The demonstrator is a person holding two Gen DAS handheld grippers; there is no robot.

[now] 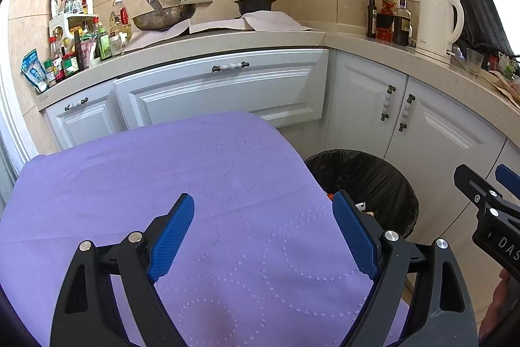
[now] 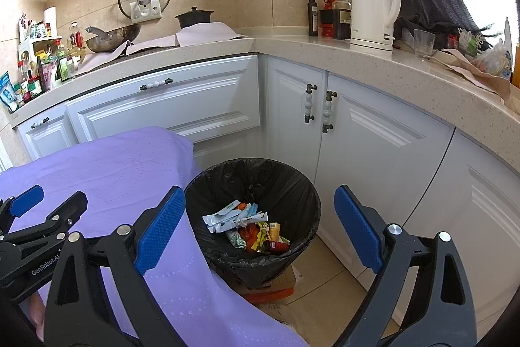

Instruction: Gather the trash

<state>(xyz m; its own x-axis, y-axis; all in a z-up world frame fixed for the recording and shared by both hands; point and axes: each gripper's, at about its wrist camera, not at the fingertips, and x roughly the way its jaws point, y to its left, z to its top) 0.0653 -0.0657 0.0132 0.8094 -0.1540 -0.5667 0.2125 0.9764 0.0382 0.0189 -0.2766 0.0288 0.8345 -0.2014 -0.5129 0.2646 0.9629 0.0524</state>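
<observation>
Both grippers hang with nothing in them: the left gripper (image 1: 263, 230) stands with its blue pads wide apart above the purple cloth (image 1: 162, 184), and the right gripper (image 2: 260, 226) is spread just as wide, framing the trash bin (image 2: 253, 181) ahead of it. From the right gripper the bin sits at twelve o'clock on the floor, hard against the desk's cloth-covered edge, with white cabinets (image 2: 373, 145) behind it from twelve to three. Inside the black liner lies the trash (image 2: 247, 226): crumpled wrappers, a torn white pouch, a small dark bottle and a yellowish tube, piled at the bottom. No loose trash shows on the cloth in either view, so collecting looks largely done. Wrappers like these are likely light, limp and slick, best pinched across a crumpled fold. The bottle is probably rigid and prone to roll, so across its body seems the safer hold.
</observation>
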